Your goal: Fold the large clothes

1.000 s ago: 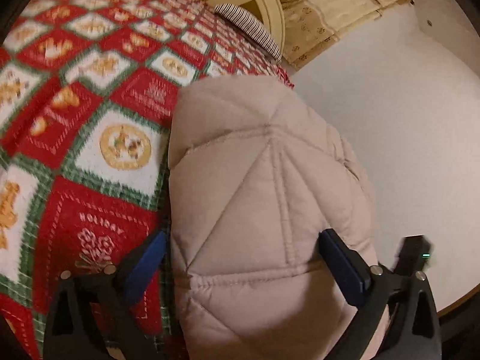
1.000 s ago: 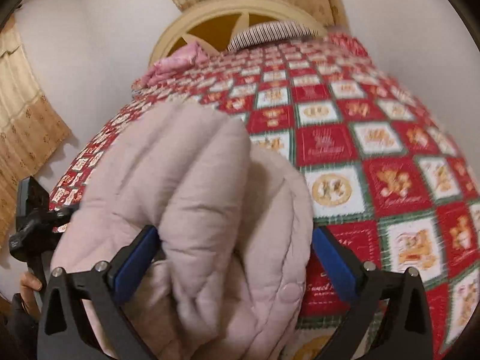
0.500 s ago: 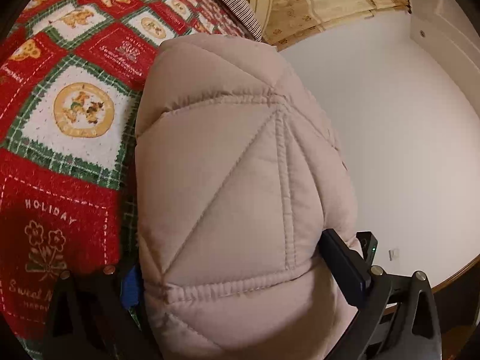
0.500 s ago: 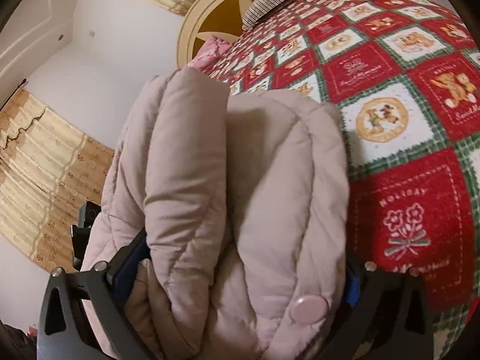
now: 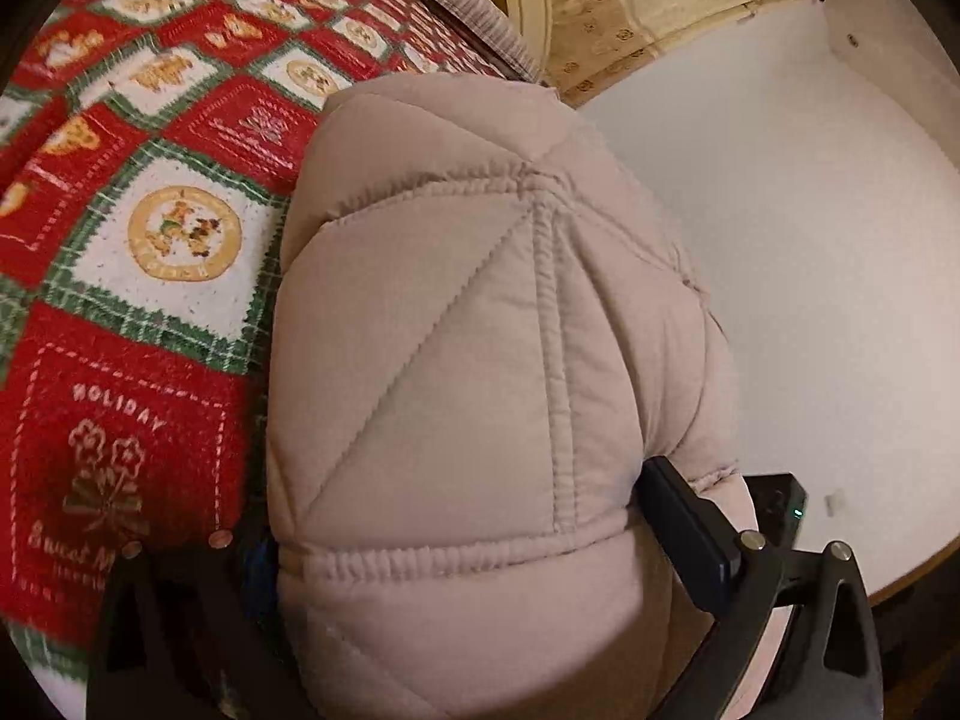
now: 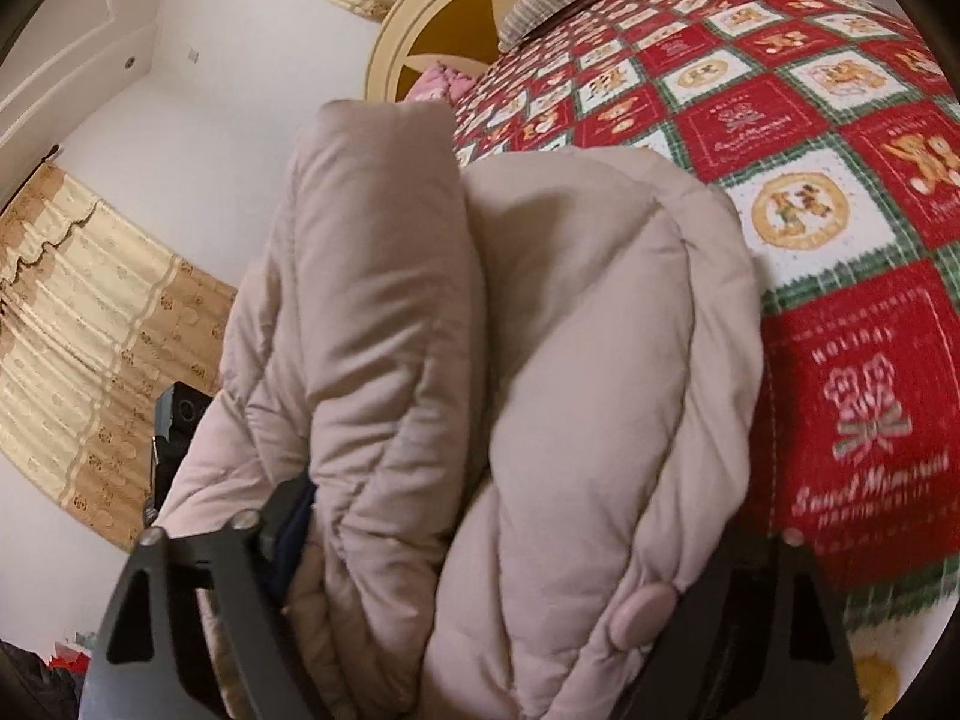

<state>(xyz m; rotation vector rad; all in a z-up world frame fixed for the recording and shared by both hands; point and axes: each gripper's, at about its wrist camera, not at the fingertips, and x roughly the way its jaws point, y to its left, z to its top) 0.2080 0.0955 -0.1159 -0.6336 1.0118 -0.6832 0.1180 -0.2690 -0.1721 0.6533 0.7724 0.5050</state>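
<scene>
Left wrist view: beige quilted jacket (image 5: 480,360) — bulky folded bundle, filling the space between the fingers of the left hand-held gripper (image 5: 468,534). Right pad presses into the fabric; left pad is nearly buried under it — closed on the jacket. Bundle sits at the edge of the bed, on a red, white and green holiday blanket (image 5: 138,276). Striped pillow (image 5: 474,30) and cream headboard (image 5: 528,6) at the far end; curtain (image 5: 648,6) and white wall beyond.

Right wrist view: same jacket (image 6: 498,372), seen as two thick padded rolls with a snap button (image 6: 639,609) low down. Right hand-held gripper (image 6: 510,546) — jaws have just been closing, jacket between them, both fingers sunk in the padding, gripping it. Blanket (image 6: 840,240) to the right; pink cloth (image 6: 444,81) near the headboard (image 6: 414,18).
</scene>
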